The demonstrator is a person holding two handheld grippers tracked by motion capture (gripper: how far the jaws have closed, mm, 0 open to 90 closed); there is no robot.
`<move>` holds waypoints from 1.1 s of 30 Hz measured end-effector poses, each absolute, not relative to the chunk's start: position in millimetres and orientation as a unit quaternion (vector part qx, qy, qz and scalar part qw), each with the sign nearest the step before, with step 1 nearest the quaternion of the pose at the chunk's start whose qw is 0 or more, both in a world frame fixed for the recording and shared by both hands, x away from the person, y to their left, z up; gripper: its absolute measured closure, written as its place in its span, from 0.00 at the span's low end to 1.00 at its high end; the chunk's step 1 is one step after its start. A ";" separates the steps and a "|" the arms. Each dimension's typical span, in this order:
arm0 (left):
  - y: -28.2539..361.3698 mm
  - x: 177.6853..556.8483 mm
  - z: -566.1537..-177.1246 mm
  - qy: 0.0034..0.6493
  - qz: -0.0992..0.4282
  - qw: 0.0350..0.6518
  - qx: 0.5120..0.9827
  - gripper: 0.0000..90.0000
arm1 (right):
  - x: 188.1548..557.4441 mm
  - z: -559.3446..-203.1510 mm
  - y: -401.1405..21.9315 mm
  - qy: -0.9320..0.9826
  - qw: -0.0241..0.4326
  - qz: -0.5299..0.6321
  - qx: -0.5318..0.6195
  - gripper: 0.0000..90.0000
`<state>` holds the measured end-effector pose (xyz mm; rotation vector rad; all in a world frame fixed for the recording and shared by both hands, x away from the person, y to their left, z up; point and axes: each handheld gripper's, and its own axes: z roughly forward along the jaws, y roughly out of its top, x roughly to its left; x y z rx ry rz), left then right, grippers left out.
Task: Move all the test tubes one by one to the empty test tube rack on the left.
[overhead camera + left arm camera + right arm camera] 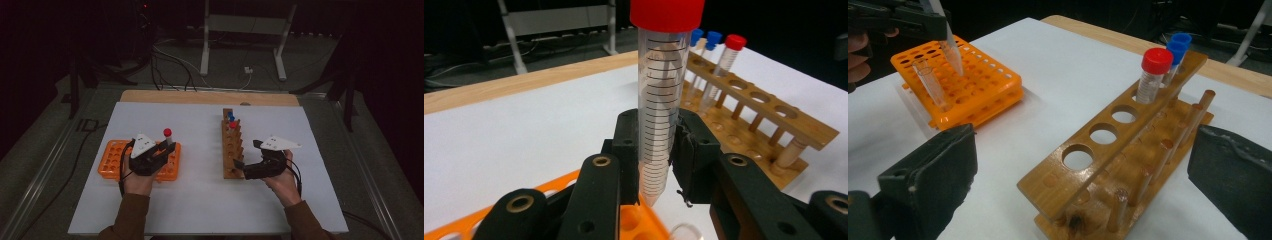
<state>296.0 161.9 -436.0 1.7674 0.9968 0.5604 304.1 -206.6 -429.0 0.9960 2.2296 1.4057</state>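
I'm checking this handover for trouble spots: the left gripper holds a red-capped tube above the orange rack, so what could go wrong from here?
1. The left gripper pinches the red-capped tube low, near its tapered tip, so the top-heavy tube might tilt or slip.
2. An uncapped clear tube stands in the orange rack close by; lowering could knock it.
3. The tip could miss a hole and catch on the rack's grid.

L gripper [161, 150] clamped on a tube, jaws pointing fwd, hand [136, 181] behind it. R gripper [248, 156] jaws spread wide, nothing between; forearms enter from bottom edge.
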 end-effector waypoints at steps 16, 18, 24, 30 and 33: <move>202.9 281.4 -446.9 0.439 0.231 0.482 0.722 0.82 | 301.5 -434.5 -219.6 0.775 0.162 0.493 0.361 0.00; 207.4 279.7 -448.4 0.442 0.227 0.482 0.721 0.82 | 301.2 -434.8 -219.6 0.774 0.161 0.494 0.362 0.00; 212.6 274.3 -456.3 0.445 0.215 0.479 0.726 0.82 | 300.6 -436.0 -217.4 0.776 0.160 0.493 0.359 0.00; 211.4 271.4 -463.6 0.442 0.203 0.473 0.734 0.82 | 300.6 -436.9 -214.5 0.778 0.160 0.490 0.358 0.00; 210.6 270.4 -466.7 0.440 0.201 0.464 0.742 0.82 | 300.1 -436.8 -214.5 0.779 0.161 0.489 0.359 0.00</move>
